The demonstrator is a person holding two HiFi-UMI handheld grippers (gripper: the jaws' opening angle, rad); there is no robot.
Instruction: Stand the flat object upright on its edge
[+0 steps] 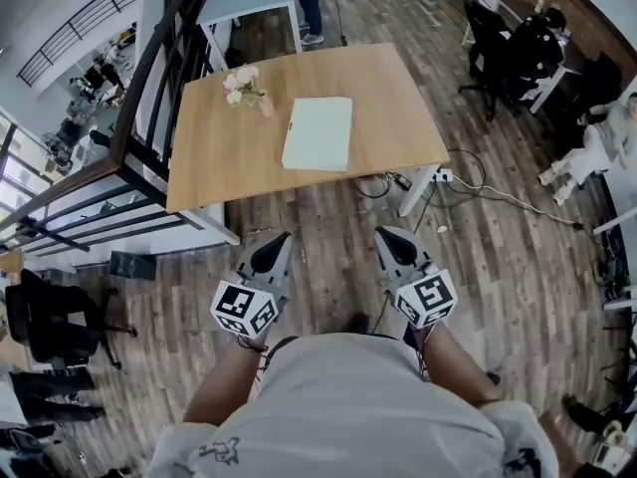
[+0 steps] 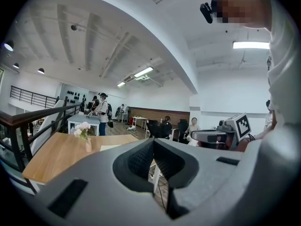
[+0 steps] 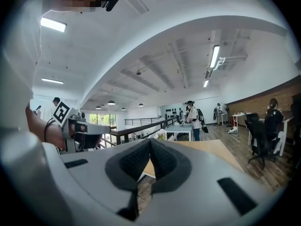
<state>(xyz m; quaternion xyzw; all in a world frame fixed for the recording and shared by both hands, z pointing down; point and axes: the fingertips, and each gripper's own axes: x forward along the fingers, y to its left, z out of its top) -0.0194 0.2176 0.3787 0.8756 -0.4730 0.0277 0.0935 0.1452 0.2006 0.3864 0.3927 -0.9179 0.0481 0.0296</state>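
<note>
**A:** Where is the thing we're standing up?

**B:** The pale book [image 1: 318, 133], or maybe a board, I can't tell from up here, lies flat in the middle of the surface [image 1: 214, 162]. It's near the flower vase [image 1: 246, 90] but not touching it.

**A:** And your hands?

**B:** My left hand-held gripper [image 1: 281, 237] and right hand-held gripper [image 1: 384, 232] are both clenched on nothing, well short of the surface.

**A:** How will it handle?

**B:** I judge it stiff, light and a bit slick. I'd pinch one long edge, tip it up and steady the other side, since a thin edge topples easily.

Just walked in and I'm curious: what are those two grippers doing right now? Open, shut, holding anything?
Left gripper: closed, holding nothing.
Right gripper: closed, holding nothing.
</note>
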